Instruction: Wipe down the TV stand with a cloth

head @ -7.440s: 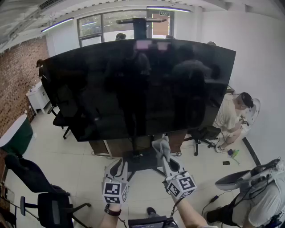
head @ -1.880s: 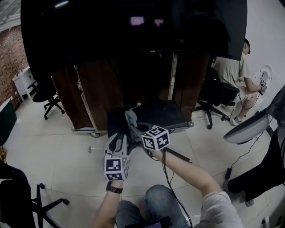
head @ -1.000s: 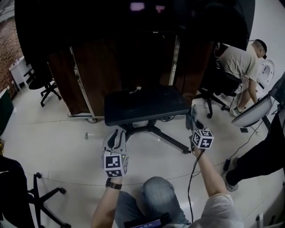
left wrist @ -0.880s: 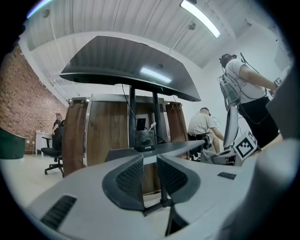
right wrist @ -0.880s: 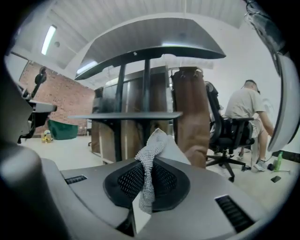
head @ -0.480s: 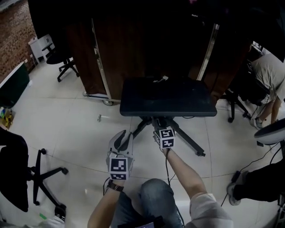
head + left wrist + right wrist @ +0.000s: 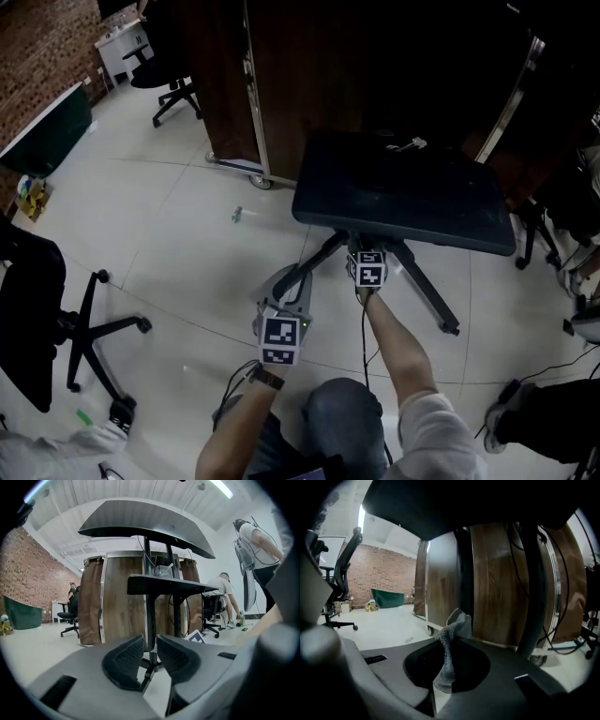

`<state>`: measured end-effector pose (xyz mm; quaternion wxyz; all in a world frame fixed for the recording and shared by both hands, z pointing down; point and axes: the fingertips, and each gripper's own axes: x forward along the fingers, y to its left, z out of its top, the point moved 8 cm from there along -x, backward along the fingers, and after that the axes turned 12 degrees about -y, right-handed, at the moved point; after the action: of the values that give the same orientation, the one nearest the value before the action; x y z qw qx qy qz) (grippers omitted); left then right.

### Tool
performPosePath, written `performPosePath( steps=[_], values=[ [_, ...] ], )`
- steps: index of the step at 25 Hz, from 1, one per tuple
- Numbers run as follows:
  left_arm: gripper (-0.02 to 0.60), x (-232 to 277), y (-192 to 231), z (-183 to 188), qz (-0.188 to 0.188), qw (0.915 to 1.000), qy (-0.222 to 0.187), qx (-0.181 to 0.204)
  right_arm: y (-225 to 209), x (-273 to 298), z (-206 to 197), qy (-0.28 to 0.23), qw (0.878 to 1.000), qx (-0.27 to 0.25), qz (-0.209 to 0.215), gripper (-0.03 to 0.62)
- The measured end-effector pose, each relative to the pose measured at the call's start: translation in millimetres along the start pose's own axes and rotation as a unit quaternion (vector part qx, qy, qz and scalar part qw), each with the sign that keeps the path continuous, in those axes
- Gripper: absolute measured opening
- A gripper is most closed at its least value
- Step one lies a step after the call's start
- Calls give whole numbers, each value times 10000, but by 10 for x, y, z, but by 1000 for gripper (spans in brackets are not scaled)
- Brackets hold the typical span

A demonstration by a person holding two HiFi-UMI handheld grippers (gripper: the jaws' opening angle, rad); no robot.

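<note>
The right tool point(image 7: 449, 663) is clamped on the cloth point(image 7: 453, 626), a grey knitted strip pinched low between the pads so that a loose end stands up past the jaw tips. It sits just under the front edge of the shelf point(image 7: 403, 192), the dark top of the stand point(image 7: 427, 289), close to the post point(image 7: 149, 616) that carries the shelf. From its own view the shelf's underside fills the top of the frame. Held that way, free end leading, the cloth seems meant for the post or the underside rather than the top, though no contact with either can be made out.

The left tool point(image 7: 149, 654) is out in front of the shelf and below its level, toward the person's knees, aimed at the post. Its jaws stand a narrow gap apart with nothing between them; only the post and the stand's legs show through the gap. It looks parked out of the way, leaving the wiping to the other hand.

At the shelf's far edge lies a small pale item point(image 7: 410, 144), too small to identify; it would need working round when the top is wiped. Behind the shelf stands a wood-panelled cabinet point(image 7: 281, 84) on castors.
</note>
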<state>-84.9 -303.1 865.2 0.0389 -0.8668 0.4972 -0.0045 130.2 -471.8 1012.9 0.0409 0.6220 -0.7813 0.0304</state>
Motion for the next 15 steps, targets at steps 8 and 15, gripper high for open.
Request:
performPosePath(
  steps=[8, 15],
  values=[
    [115, -166, 3, -530, 39, 9981, 602, -143, -371, -197, -897, 584, 9962, 490, -424, 25],
    [94, 140, -224, -405, -312, 9988, 212, -301, -1236, -862, 673, -1484, 9835, -430, -944, 25]
  ],
)
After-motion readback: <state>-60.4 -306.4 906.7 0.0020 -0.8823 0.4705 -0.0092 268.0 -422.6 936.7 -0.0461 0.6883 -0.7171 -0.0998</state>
